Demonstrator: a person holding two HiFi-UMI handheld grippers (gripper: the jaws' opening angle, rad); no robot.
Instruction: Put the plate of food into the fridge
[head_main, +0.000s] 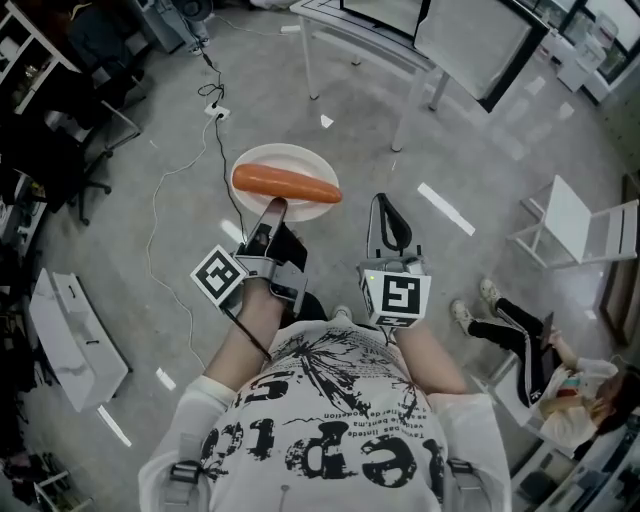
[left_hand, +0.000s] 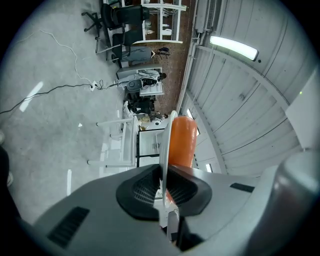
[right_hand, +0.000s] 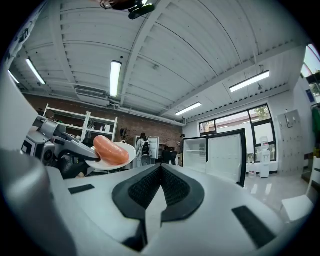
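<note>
Plate (head_main: 285, 155) is pinched by its near rim in the left gripper (head_main: 272, 212), jaws clamped tight on the edge. It's held level above the grey floor (head_main: 450, 150), a long orange sausage (head_main: 286, 183) lying across it. Right gripper (head_main: 386, 205) rides alongside, jaws closed on nothing. The open fridge (right_hand: 220, 155) stands ahead, well apart.

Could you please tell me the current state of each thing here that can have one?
plate: clamped by its rim, held level above the floor.
sausage: lying across the plate.
left gripper: shut on the plate's rim.
right gripper: jaws together, nothing between them.
fridge: door open.
</note>
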